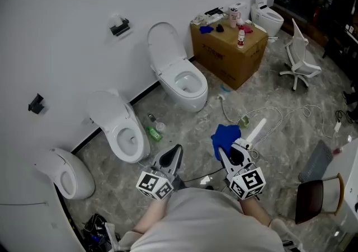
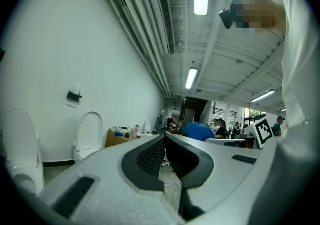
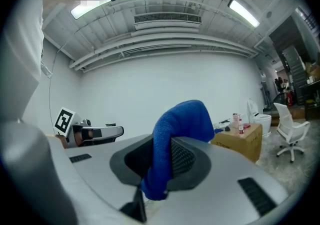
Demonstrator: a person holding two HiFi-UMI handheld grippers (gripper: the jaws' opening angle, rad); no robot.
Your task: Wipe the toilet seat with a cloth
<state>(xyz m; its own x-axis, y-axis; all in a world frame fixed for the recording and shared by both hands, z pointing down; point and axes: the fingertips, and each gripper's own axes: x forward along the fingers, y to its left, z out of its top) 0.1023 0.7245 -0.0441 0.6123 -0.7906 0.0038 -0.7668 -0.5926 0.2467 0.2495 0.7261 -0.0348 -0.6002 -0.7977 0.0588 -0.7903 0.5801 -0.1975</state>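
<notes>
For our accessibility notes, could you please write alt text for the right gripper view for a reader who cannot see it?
The right gripper is shut on a blue cloth that bulges up past its jaws. Behind stand a white wall, a cardboard box with bottles on top, and a white office chair at the right.

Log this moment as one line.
right gripper: shut on blue cloth | left gripper: shut, empty | toilet seat: no contact
</notes>
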